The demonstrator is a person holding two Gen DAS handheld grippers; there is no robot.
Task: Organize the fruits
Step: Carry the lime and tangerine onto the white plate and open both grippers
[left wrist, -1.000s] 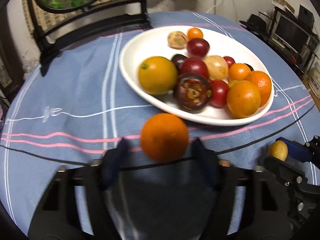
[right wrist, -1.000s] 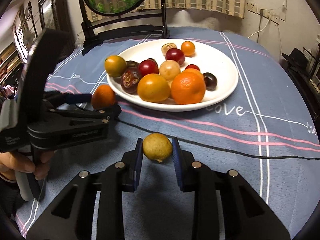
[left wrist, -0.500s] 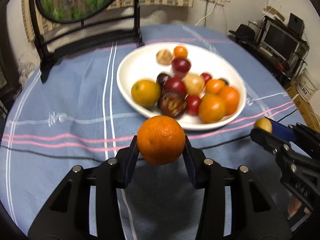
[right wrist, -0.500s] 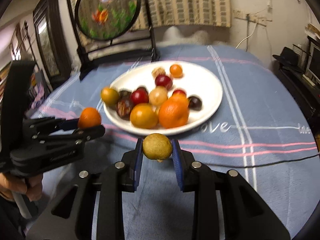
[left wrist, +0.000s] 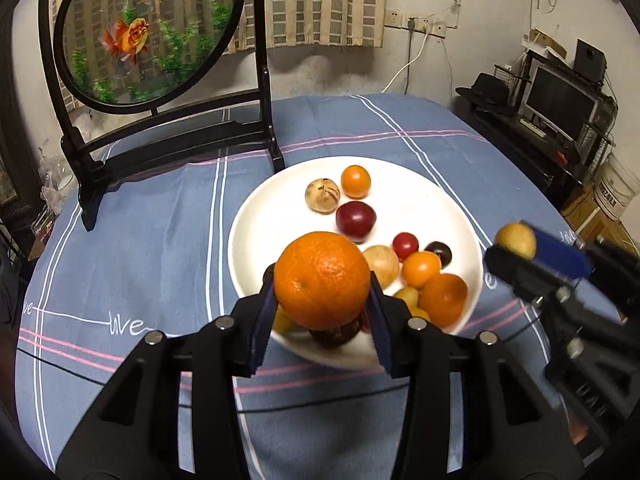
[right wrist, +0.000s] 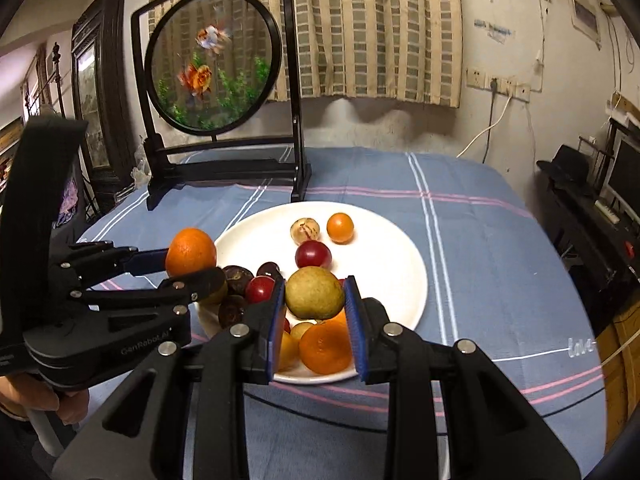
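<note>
Glossy white plate [left wrist: 256, 232], woven striped tablecloth [left wrist: 160, 216], dimpled orange [left wrist: 322, 280]

Orange [left wrist: 322, 280] and yellow-green fruit [right wrist: 315, 293] held above fruit-filled white plate [left wrist: 256, 220]

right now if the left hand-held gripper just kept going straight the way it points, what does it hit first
Probably the fruit piled at the near side of the white plate. The left hand-held gripper, shut on the big orange, points at that pile, with a dark mangosteen just beyond the orange. Depth is unclear.
</note>
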